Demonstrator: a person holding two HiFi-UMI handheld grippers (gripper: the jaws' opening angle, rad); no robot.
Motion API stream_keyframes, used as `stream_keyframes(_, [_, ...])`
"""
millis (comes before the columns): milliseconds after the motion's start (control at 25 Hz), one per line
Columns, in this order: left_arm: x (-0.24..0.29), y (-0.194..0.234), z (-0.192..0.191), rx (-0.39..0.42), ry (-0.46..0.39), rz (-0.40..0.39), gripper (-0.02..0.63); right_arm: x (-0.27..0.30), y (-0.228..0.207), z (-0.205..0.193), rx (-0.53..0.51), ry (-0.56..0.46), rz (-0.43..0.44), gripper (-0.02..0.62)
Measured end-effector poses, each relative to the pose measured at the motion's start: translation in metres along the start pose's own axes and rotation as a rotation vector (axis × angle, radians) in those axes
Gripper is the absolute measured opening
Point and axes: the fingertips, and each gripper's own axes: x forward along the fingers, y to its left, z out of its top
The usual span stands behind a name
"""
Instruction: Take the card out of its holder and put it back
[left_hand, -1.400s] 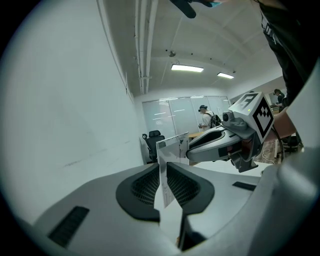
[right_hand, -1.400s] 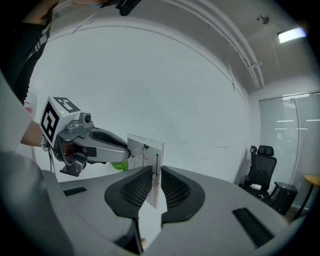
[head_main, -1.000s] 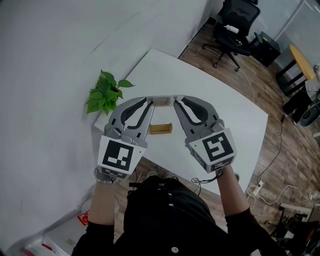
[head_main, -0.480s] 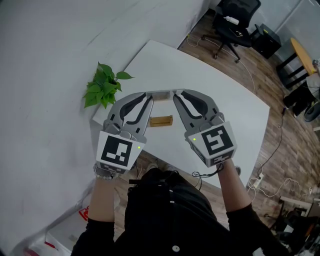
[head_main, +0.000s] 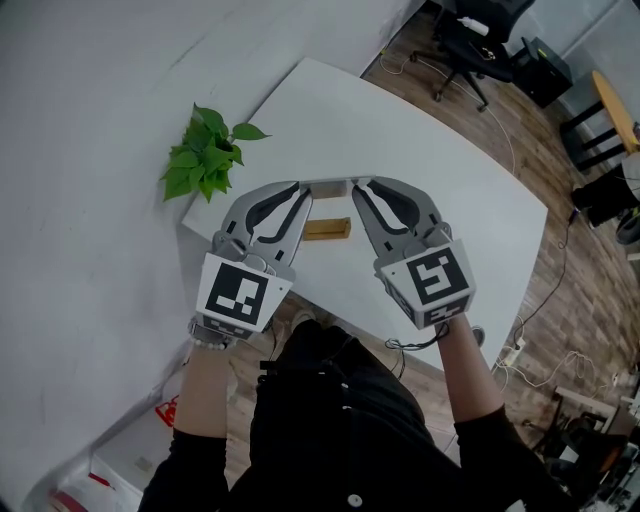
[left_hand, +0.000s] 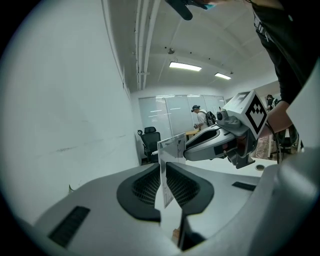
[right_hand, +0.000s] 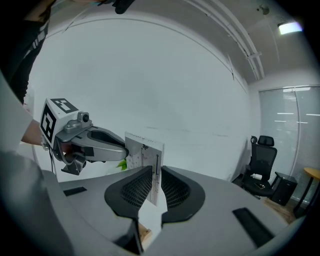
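Card (head_main: 327, 186), pinched at either end by the fingers of the left gripper (head_main: 303, 191) (just closed tighter) and the right gripper (head_main: 354, 189), is best kept level and lowered squarely into the holder (head_main: 327, 229) below the fingertips on the table (head_main: 420, 200).

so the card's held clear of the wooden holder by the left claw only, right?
Not quite: both claws hold it. The right gripper view shows the right claw shut on the card too. The left claw grips its other edge, jaws just closed further on it. It is clear of the wooden holder, as you said.
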Motion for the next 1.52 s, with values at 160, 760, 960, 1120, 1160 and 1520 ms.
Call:
stream_keyframes(160, [0.004, -0.003, -0.012, -0.068, 0.033, 0.004, 0.048, 0.005, 0.000, -0.016, 0.020, 0.027, 0.007, 0.084])
stream_keyframes(760, [0.018, -0.016, -0.072, -0.055, 0.091, -0.110, 0.046, 0.021, 0.006, -0.071, 0.074, 0.108, 0.025, 0.084])
stream_keyframes(960, [0.020, -0.019, -0.086, -0.079, 0.110, -0.121, 0.044, 0.026, 0.009, -0.083, 0.080, 0.129, 0.037, 0.084])
stream_keyframes(1120, [0.021, -0.022, -0.094, -0.089, 0.121, -0.138, 0.044, 0.027, 0.011, -0.091, 0.086, 0.142, 0.044, 0.084])
stream_keyframes(1160, [0.022, -0.023, -0.096, -0.089, 0.124, -0.141, 0.044, 0.027, 0.011, -0.093, 0.087, 0.147, 0.045, 0.084])
stream_keyframes(1520, [0.023, -0.024, -0.108, -0.101, 0.145, -0.146, 0.043, 0.032, 0.015, -0.104, 0.093, 0.168, 0.063, 0.084])
